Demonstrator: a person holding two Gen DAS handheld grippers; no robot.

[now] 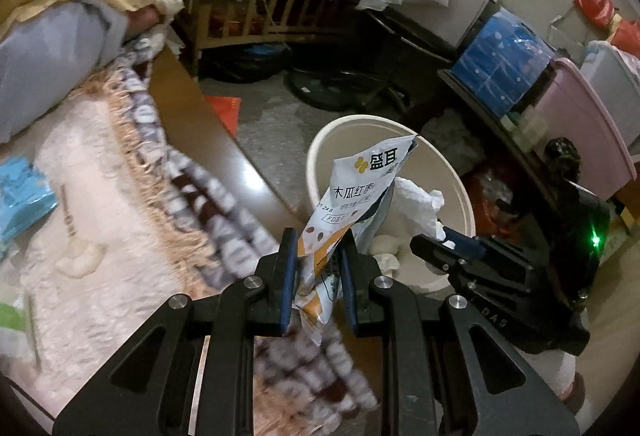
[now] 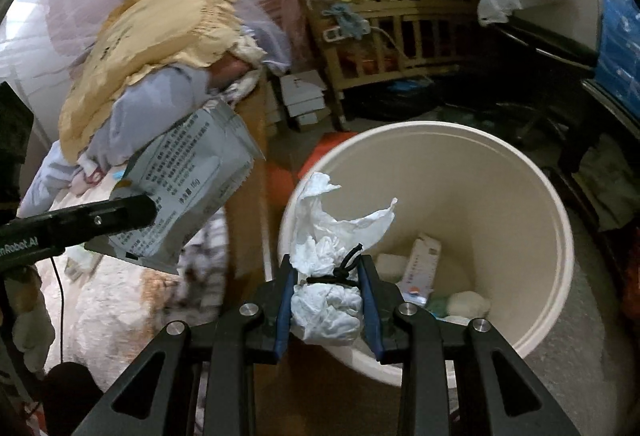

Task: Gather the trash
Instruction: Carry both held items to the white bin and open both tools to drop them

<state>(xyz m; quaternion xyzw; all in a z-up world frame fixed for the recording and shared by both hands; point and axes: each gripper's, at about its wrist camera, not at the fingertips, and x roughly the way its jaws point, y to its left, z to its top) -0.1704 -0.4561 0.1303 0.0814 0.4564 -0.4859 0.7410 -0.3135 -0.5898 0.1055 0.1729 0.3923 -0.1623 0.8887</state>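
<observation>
Both grippers loaded, nearing the cream bin (image 2: 520, 172).
Left gripper (image 1: 318, 276) pinches snack wrapper (image 1: 360, 188), right gripper (image 2: 326, 296) clamps crumpled tissue (image 2: 324, 248); clear the rim before releasing.

Beside the cream bin (image 2: 520, 196), a white-and-orange snack packet (image 1: 352, 196), white crumpled tissue (image 2: 324, 308), brown-and-white checked blanket (image 1: 208, 196) and yellow pillow (image 2: 160, 32).

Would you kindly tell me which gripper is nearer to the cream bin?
Right. The right gripper, holding crumpled tissue, is at the cream bin's near rim. The left gripper, holding a snack packet, is off to its side, over the bed edge.
</observation>
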